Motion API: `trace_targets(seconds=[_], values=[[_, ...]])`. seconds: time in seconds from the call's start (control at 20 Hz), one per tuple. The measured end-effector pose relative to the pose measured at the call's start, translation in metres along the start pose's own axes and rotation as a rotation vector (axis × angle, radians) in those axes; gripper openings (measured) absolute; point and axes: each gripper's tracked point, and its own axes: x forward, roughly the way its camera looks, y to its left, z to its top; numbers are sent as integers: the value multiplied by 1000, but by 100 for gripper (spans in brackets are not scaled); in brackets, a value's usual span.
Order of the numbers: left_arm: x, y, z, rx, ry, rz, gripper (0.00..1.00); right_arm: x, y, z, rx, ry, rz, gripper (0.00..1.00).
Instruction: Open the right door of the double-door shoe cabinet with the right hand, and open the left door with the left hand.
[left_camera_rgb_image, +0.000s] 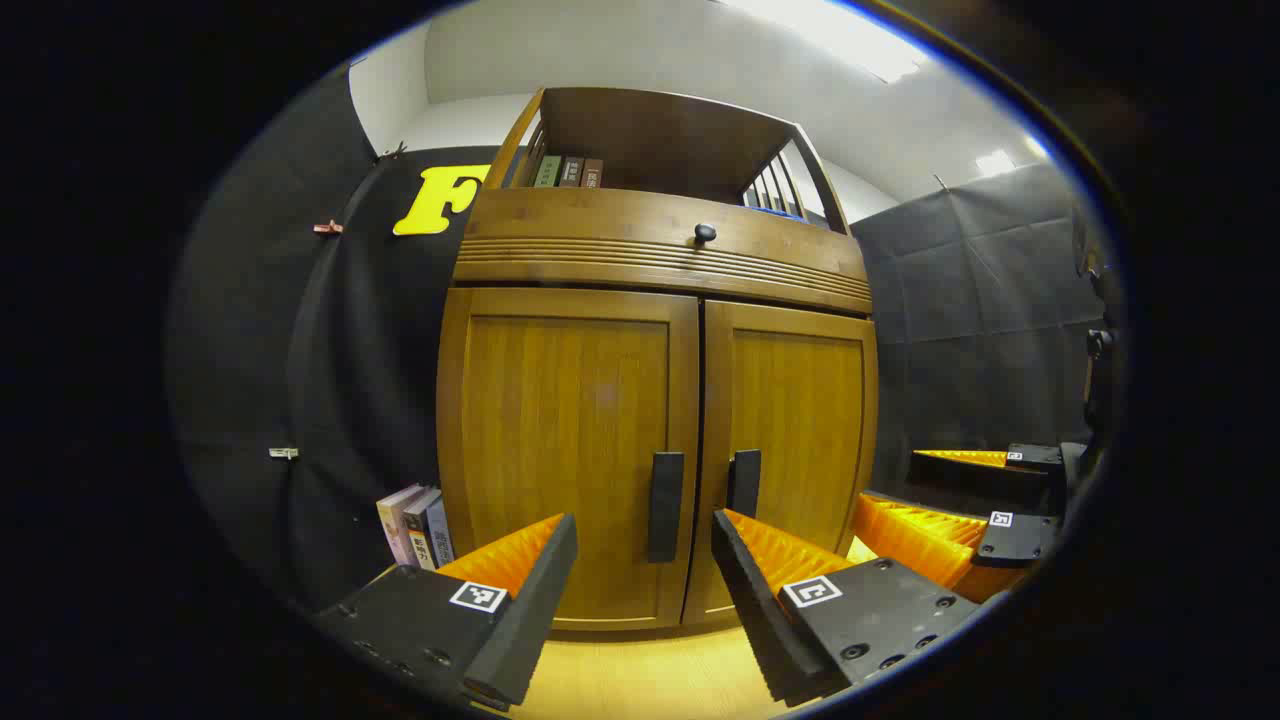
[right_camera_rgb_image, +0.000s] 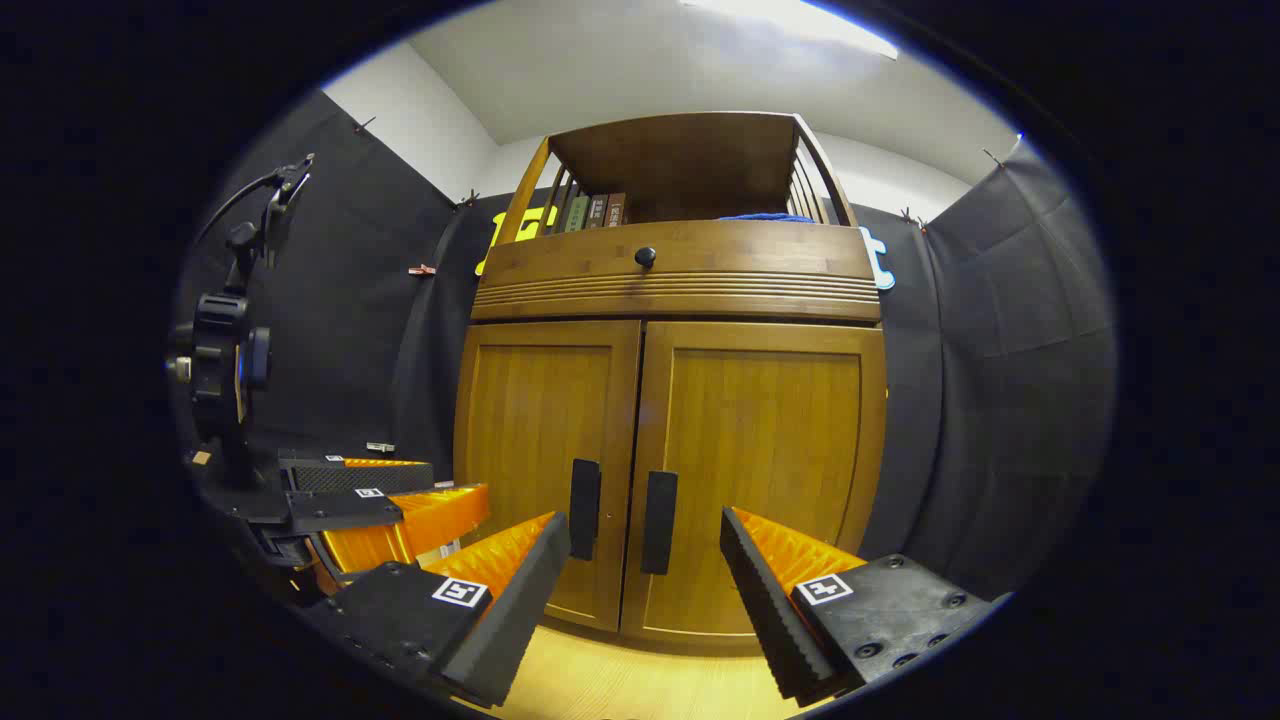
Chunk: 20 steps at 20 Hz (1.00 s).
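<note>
A few books (left_camera_rgb_image: 565, 171) stand upright at the left of the open shelf (right_camera_rgb_image: 680, 165) on top, and something blue (right_camera_rgb_image: 757, 217) lies at the shelf's right. A round dark knob (left_camera_rgb_image: 705, 233) sits on the ribbed drawer front (right_camera_rgb_image: 680, 270) below the shelf. More books (left_camera_rgb_image: 415, 525) stand on the pale wood floor (left_camera_rgb_image: 640, 680) against the black cloth wall (left_camera_rgb_image: 330, 400), with small clips (left_camera_rgb_image: 327, 228) pinned to the cloth above.

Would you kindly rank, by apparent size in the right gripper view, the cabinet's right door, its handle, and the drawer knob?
1. right door
2. right door handle
3. drawer knob, clearly smallest
</note>
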Motion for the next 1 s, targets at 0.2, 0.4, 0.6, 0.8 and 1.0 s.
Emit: trace_targets(seconds=[0.2, 0.4, 0.6, 0.8, 1.0], values=[[-2, -3, 0, 5, -11, 3, 85, -3, -1, 5, 6, -11, -11, 95], [-4, -3, -2, 19, -11, 1, 88, -3, -6, 6, 10, -15, -32, 96], [-4, -3, -7, 26, 0, -18, 85, -3, -5, 4, 12, -8, -35, 96], [-4, -3, -8, 38, -2, -7, 85, -1, -6, 0, 11, -1, -37, 96], [-4, -3, -10, 36, 0, -18, 85, 3, -9, -3, 19, 7, -45, 96]])
